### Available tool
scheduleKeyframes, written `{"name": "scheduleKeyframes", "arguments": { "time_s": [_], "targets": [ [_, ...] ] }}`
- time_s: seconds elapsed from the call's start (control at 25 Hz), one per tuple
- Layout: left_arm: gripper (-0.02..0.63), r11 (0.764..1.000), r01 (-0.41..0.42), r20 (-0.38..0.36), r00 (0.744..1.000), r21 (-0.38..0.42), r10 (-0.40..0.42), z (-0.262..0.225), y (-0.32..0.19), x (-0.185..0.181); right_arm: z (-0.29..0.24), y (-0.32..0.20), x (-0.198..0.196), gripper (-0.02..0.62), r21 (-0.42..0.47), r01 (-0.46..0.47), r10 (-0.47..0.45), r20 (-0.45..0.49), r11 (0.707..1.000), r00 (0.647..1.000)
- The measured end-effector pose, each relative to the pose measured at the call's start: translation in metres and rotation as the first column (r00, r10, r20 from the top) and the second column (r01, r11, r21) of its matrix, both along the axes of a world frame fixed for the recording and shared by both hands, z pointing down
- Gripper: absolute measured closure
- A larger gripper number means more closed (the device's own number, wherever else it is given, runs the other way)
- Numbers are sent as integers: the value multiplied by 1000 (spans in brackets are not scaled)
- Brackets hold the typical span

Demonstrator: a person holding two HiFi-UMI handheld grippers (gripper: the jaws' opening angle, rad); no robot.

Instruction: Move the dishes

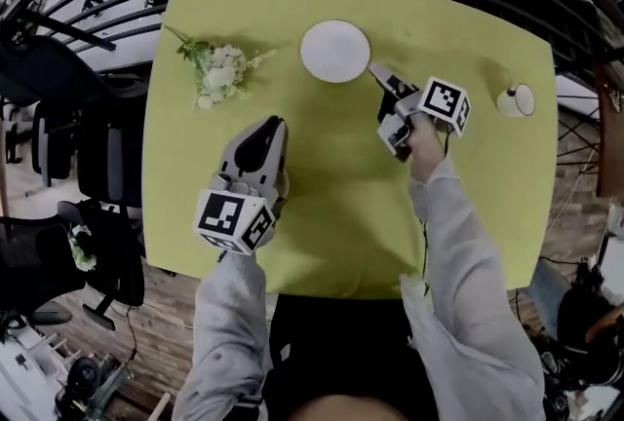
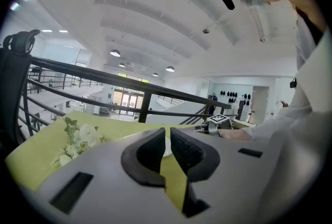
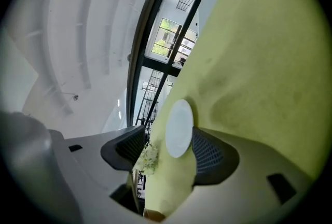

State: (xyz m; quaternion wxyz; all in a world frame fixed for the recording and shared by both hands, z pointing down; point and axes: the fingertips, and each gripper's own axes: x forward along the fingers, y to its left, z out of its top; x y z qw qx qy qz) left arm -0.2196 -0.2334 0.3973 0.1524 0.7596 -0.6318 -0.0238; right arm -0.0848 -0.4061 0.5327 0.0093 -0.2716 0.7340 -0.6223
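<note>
white plate point(image 1: 334, 51) sits flat at the far middle of the yellow-green bench point(image 1: 468, 195), untouched. that's the dish in play, i'd say. right gripper point(image 1: 385, 97) hangs just beside its near-right rim, rolled onto its side. its fingers point(image 3: 210, 153) are half spread with nothing between them. its own view frames the plate dead centre in the gap, which reads like a line-up to pinch the rim edge-on. left gripper point(image 1: 276, 124) hovers lower down over bare bench, well apart from the plate, fingers point(image 2: 150, 153) drawn almost together on nothing — parked out of the way, by the look of it. a sprig of white flowers point(image 1: 219, 70) lies to the plate's left, and a small white cup point(image 1: 516, 100) stands near the bench's right edge — likely another dish to move.
</note>
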Motion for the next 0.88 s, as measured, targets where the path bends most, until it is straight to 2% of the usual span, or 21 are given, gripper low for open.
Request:
{"name": "scheduleKeyframes", "arguments": {
  "time_s": [0.08,0.24,0.52,0.68,0.84,0.88],
  "targets": [
    [563,1000,-10,-7,1000,-3,10,0,-8,-5,11,-9,-6,286,-44,-4,3,-12,999,1000],
    [563,1000,-14,-12,1000,-3,14,-3,-22,-20,26,-24,-14,279,-109,-23,21,-26,994,999],
    [563,1000,-18,-26,999,-15,17,8,-30,-35,29,-32,-32,308,-155,-5,-1,-41,988,999],
    [563,1000,-14,-36,999,-18,13,15,-34,-39,38,-31,-35,398,-157,22,-42,-124,987,991],
    [563,1000,-8,-42,999,-25,6,19,-37,-41,50,-30,-28,561,-186,-8,-31,-203,982,979],
    [563,1000,-7,-39,999,-23,7,20,-37,-41,51,-31,-27,560,-188,-17,-24,-213,982,977]
  ]
}}
